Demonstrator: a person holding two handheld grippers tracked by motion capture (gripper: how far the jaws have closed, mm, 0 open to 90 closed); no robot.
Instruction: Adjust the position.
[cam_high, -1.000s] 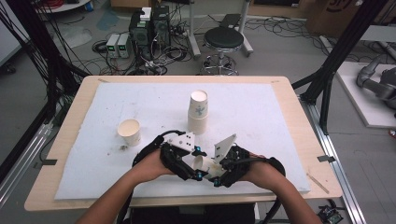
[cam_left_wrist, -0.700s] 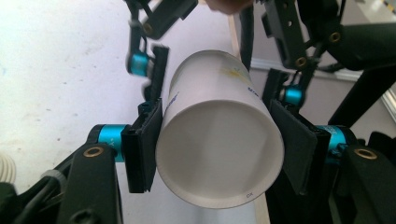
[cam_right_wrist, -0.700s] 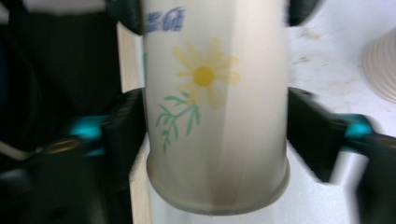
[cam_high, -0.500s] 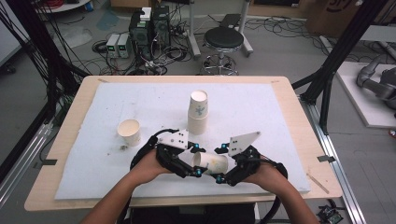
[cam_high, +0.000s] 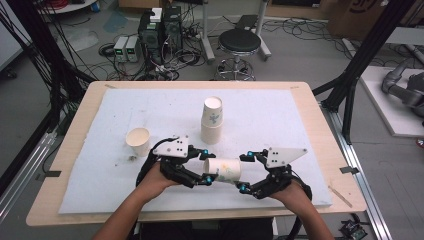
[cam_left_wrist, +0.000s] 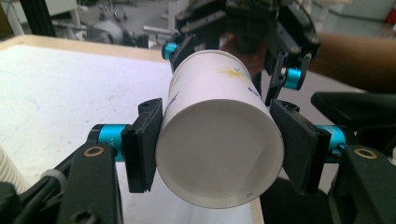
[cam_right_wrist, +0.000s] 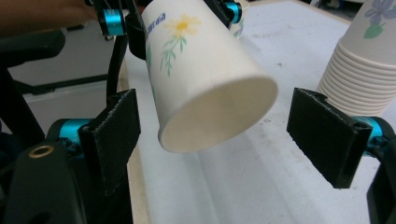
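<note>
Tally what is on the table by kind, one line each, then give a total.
Single paper cups: 2, one standing and one held sideways in the left claw
Stacks of paper cups: 1
Claws: 2, counting the right claw
Total: 5

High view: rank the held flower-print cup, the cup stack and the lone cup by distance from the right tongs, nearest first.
1. Flower-print white paper cup, lying sideways just left of the right tongs, its mouth toward them.
2. Stack of white paper cups, up the table, past the held cup.
3. Single upright white paper cup, far left, beyond the left tongs.
</note>
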